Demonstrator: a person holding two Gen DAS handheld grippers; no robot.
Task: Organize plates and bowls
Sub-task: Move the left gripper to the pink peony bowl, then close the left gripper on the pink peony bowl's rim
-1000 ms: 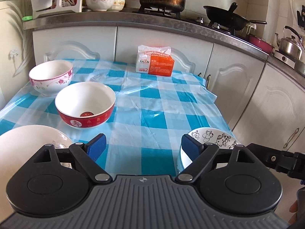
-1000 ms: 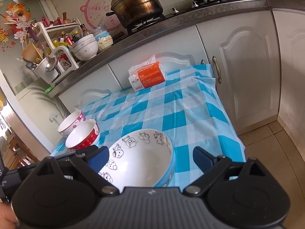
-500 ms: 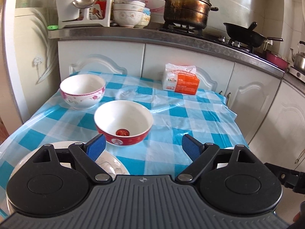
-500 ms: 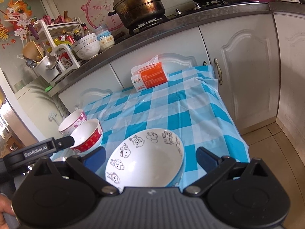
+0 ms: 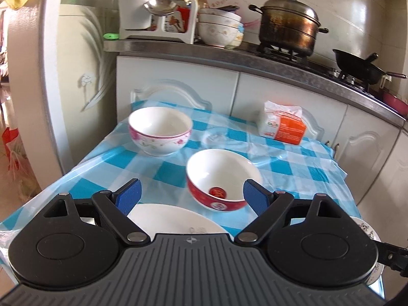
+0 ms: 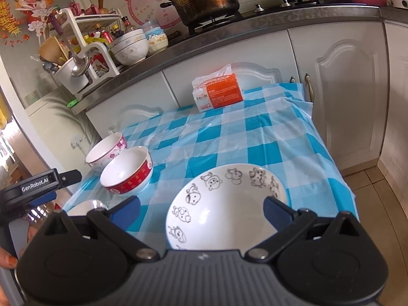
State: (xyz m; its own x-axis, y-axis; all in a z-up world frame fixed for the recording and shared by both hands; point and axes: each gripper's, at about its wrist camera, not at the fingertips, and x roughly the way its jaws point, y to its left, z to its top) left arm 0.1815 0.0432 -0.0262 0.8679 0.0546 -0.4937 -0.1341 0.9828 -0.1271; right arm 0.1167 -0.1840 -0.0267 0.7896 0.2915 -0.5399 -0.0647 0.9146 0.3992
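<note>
The left gripper (image 5: 190, 195) hangs wide open and empty, having swung left over the last second, so the round white ceramic plate (image 5: 173, 220) now lies just beneath its blue pads and the red-banded white bowl (image 5: 224, 178) sits framed ahead. Beyond stands the pink-flowered white bowl (image 5: 160, 134) on the blue-checked table (image 5: 301, 168). The right gripper (image 6: 201, 210), equally spread and holding nothing, has crept closer over the cartoon-printed white bowl (image 6: 224, 206). Nothing is stacked yet; I'd guess the grasps come next.
</note>
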